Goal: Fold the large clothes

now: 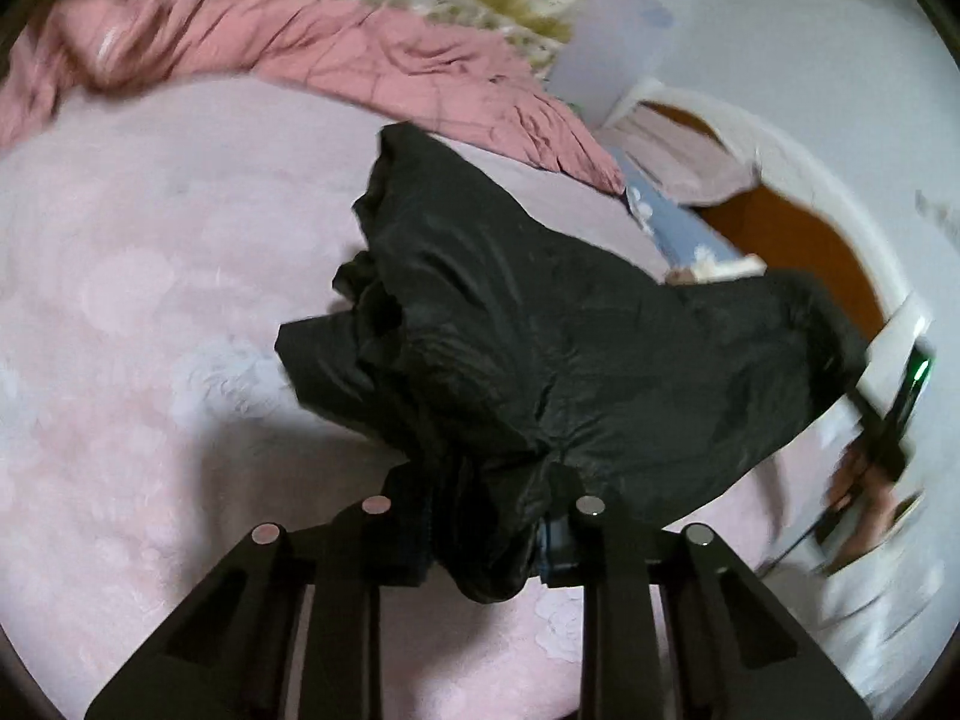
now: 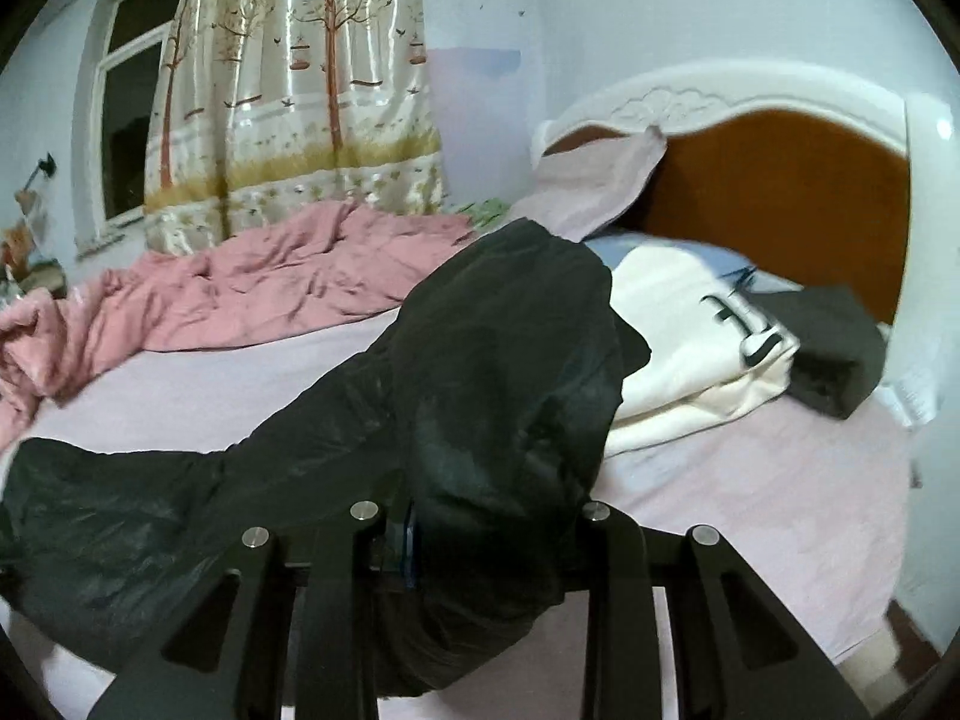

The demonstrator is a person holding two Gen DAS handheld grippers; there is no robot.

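Note:
A large black, shiny garment (image 1: pixel 540 330) hangs bunched above the pale pink bed sheet (image 1: pixel 150 300). In the left wrist view my left gripper (image 1: pixel 486 516) is shut on a gathered wad of this fabric, which bulges out below its fingers. The cloth stretches right toward a hand (image 1: pixel 864 480) holding the other tool at the frame's edge. In the right wrist view the same black garment (image 2: pixel 510 360) drapes over and between the fingers of my right gripper (image 2: pixel 480 534), which is shut on it. The fabric trails left and down onto the sheet (image 2: pixel 750 480). Both grippers' fingertips are hidden by cloth.
A crumpled pink quilt (image 2: pixel 270 288) lies along the far side of the bed. A folded white garment with black letters (image 2: pixel 690 348) and a folded dark item (image 2: pixel 834 348) sit near the orange and white headboard (image 2: pixel 780 192). A tree-print curtain (image 2: pixel 300 90) hangs beyond.

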